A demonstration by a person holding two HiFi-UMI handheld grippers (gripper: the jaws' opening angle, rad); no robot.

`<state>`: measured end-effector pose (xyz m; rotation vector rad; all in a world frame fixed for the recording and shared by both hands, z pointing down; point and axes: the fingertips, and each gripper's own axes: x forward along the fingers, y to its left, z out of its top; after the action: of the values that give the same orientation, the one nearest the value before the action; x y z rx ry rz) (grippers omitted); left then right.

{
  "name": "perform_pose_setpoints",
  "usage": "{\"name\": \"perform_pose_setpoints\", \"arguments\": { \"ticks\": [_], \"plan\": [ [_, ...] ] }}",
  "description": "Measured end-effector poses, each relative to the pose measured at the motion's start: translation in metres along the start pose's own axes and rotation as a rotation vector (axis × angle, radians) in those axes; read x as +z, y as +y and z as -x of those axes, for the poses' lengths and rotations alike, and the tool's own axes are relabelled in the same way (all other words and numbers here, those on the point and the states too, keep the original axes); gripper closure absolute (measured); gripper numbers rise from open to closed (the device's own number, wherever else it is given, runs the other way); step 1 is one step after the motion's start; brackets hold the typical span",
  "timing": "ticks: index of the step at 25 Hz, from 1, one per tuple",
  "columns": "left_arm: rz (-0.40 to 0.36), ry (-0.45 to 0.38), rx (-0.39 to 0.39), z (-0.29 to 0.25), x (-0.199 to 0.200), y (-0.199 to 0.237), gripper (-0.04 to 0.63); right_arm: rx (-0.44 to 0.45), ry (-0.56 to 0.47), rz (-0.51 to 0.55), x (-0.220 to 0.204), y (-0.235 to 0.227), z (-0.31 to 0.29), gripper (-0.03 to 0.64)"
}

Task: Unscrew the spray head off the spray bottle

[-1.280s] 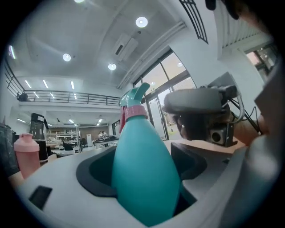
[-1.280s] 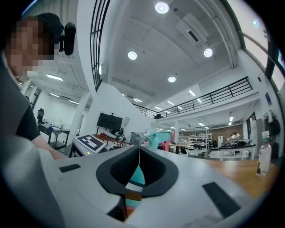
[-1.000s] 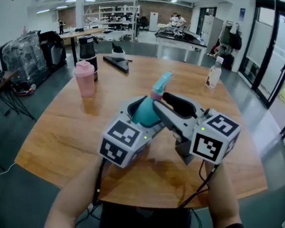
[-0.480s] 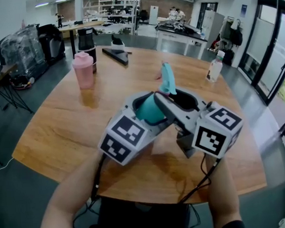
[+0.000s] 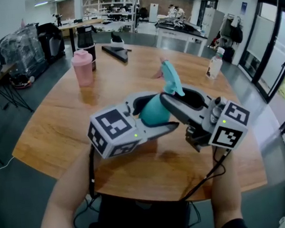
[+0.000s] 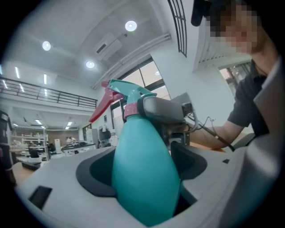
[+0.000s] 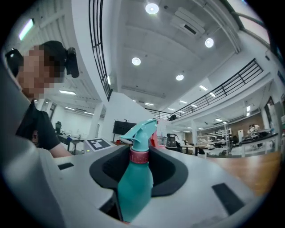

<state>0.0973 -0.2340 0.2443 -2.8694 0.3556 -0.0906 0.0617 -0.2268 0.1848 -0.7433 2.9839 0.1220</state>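
A teal spray bottle (image 5: 153,111) hangs tilted above the wooden table (image 5: 59,128), its teal spray head (image 5: 171,81) pointing up and away from me. My left gripper (image 5: 152,116) is shut on the bottle's fat body (image 6: 142,169). My right gripper (image 5: 170,97) reaches in from the right, and its jaws are closing round the pink collar (image 7: 139,156) under the spray head (image 7: 141,131); a gap still shows on each side of the collar. In the left gripper view, one grey finger of the right gripper (image 6: 162,109) lies beside the collar (image 6: 131,110) and the red trigger (image 6: 101,107).
A pink tumbler (image 5: 83,66) and a black appliance (image 5: 86,44) stand at the table's far left. A dark flat object (image 5: 117,52) lies at the far edge, and a clear bottle (image 5: 214,66) stands far right. Both forearms cross the near table edge.
The spray head has swung from leaning up-right to nearly upright. The left gripper's cube has turned and shifted left. The right gripper's cube has moved right and a little up.
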Motion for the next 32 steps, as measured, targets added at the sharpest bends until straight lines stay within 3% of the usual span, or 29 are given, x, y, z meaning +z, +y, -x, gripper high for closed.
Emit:
{"name": "perform_pose_setpoints", "arguments": {
  "ticks": [4,9,16,21,32],
  "plan": [
    [0.021,-0.039,-0.142,0.002,0.005,-0.021,0.204,0.11,-0.03,0.005,0.005,0.013,0.011,0.472],
    [0.016,-0.017,-0.154,0.001,0.001,-0.021,0.204,0.095,-0.043,0.009,0.012,0.01,0.01,0.472],
    [0.012,0.031,-0.059,-0.001,-0.01,-0.006,0.204,0.026,-0.134,-0.03,0.026,-0.003,0.017,0.472],
    [-0.023,0.099,0.051,-0.005,-0.019,0.011,0.205,-0.053,-0.235,-0.038,0.047,-0.016,0.025,0.474],
    [-0.037,0.165,0.209,0.002,-0.028,0.041,0.205,-0.16,-0.25,0.12,0.086,-0.011,0.01,0.474]
  ]
}}
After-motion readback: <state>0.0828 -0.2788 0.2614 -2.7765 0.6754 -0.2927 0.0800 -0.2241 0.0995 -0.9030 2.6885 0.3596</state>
